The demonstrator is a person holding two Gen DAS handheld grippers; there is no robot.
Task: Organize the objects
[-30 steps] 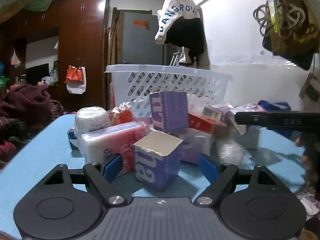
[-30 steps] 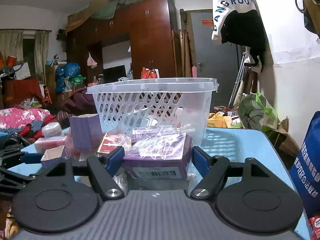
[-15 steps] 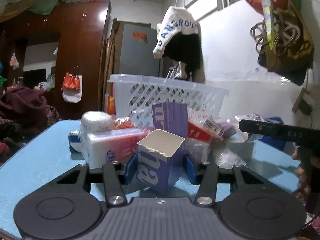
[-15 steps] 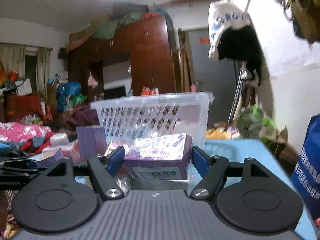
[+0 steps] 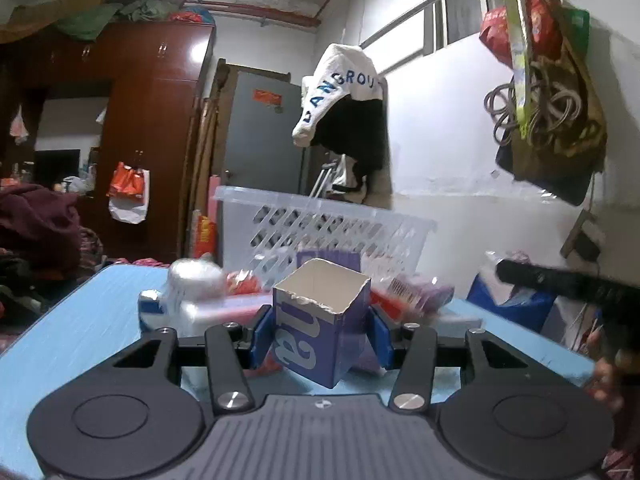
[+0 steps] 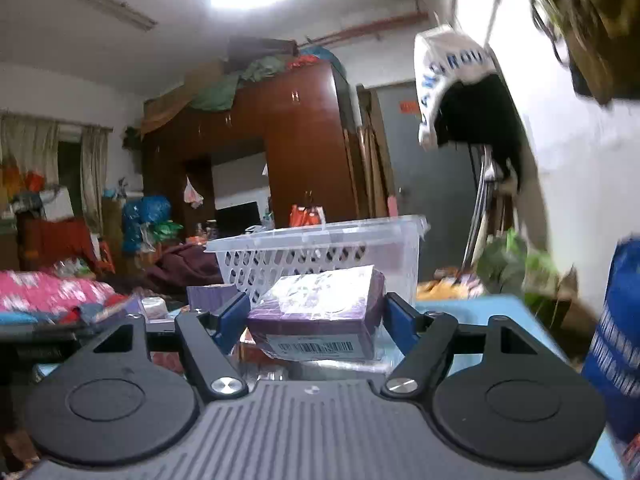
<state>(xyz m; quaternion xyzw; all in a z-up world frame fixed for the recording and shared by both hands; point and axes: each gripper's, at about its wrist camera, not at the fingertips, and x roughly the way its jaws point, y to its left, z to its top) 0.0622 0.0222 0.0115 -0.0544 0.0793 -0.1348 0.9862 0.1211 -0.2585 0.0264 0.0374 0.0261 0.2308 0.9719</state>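
1. Left gripper: jaws just closed onto the open-topped purple carton, pads pressing both sides.
2. Right gripper: jaws clamped on wrapped purple box.
3. Both items sit near the white basket over the blue counter.

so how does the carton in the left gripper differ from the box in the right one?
The blue carton has its top torn open and looks empty; the purple box is sealed in shiny plastic film.
The blue carton stands tall and upright, corner toward the camera; the purple box lies flat and wide, barcode end facing the camera.
Shared: each is clamped between blue pads, in the left gripper and right gripper, with the white basket behind.
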